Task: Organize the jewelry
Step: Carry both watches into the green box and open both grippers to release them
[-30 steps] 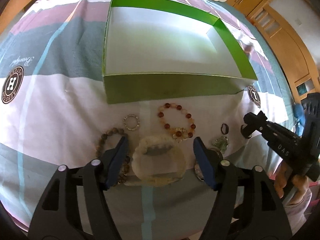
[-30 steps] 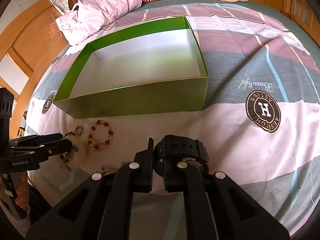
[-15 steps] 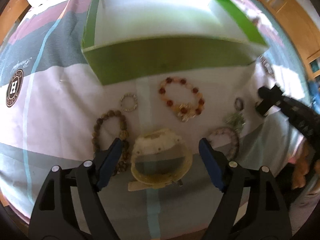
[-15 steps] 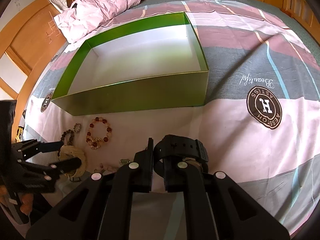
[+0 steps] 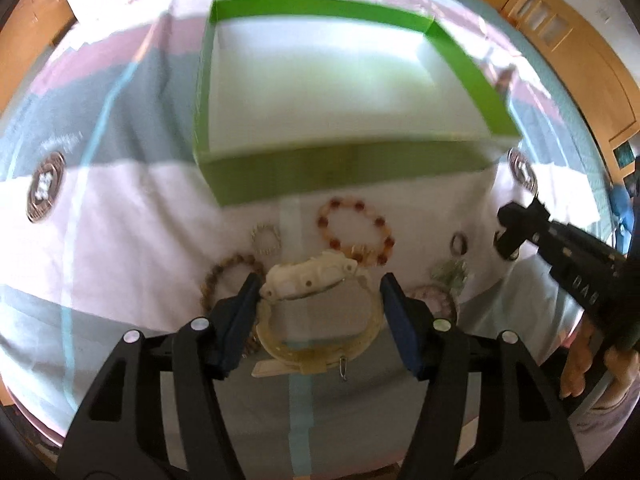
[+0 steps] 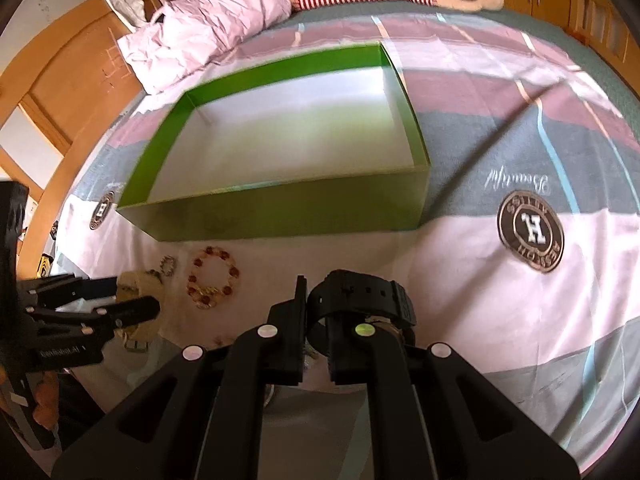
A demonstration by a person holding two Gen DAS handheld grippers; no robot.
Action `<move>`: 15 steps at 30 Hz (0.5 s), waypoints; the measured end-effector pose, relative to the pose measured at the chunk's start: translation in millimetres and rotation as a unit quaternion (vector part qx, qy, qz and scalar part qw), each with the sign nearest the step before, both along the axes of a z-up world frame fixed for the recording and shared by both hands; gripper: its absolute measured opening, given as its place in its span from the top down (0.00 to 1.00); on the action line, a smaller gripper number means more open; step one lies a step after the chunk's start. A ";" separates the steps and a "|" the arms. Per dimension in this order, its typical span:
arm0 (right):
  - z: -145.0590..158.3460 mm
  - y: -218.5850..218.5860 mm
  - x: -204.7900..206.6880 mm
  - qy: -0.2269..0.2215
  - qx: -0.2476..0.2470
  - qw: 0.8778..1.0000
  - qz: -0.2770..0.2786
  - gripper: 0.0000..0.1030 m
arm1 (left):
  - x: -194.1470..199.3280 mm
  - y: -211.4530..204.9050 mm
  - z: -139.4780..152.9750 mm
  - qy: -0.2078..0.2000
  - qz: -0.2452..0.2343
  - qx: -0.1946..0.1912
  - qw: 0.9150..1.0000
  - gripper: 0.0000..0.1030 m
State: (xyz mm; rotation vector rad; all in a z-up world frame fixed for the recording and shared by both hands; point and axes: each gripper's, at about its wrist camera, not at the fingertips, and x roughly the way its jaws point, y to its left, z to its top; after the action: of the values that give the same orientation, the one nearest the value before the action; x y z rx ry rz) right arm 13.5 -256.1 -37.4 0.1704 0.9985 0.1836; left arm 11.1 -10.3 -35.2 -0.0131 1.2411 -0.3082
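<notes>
A cream watch [image 5: 308, 278] with a yellowish strap sits between the fingers of my left gripper [image 5: 320, 292]. The jaws are closing and both pads touch it, one on the face end and one on the strap. My right gripper [image 6: 316, 300] is shut on the strap of a black watch [image 6: 360, 294], low over the bedspread. The green box [image 5: 340, 172] with a white inside lies open just beyond the jewelry. In the right wrist view the left gripper [image 6: 136, 294] shows at the far left, below the box [image 6: 280, 208].
On the bedspread lie a red and amber bead bracelet [image 5: 356, 232], a brown bead bracelet [image 5: 224, 276], a small silver ring bracelet [image 5: 265, 239], a pink bracelet [image 5: 436, 300], a green pendant [image 5: 450, 272] and a dark ring [image 5: 459, 243]. Pillow [image 6: 208, 36] at the bed's head.
My left jaws spread wider over the cream watch, then narrowed onto it, and its face end now tilts up. My right gripper keeps its grip on the black watch, unmoved.
</notes>
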 end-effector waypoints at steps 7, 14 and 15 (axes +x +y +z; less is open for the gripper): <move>52.2 -3.7 17.1 -0.071 0.037 0.997 -0.003 0.92 | 32.8 9.2 61.0 -0.093 0.025 -0.034 0.995 0.40; 52.1 9.1 81.8 -0.094 0.024 0.995 -0.007 0.92 | 74.9 9.3 65.6 -0.128 0.057 -0.042 0.989 0.39; 48.2 10.1 89.1 -0.092 0.031 0.995 -0.005 0.92 | 80.0 8.0 58.9 -0.122 0.061 -0.039 0.990 0.39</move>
State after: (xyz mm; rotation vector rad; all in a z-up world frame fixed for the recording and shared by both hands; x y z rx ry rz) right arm 102.6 -246.0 10.8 0.2120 0.8094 0.2178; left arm 91.1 -2.3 23.7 -0.1152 0.9810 -0.2446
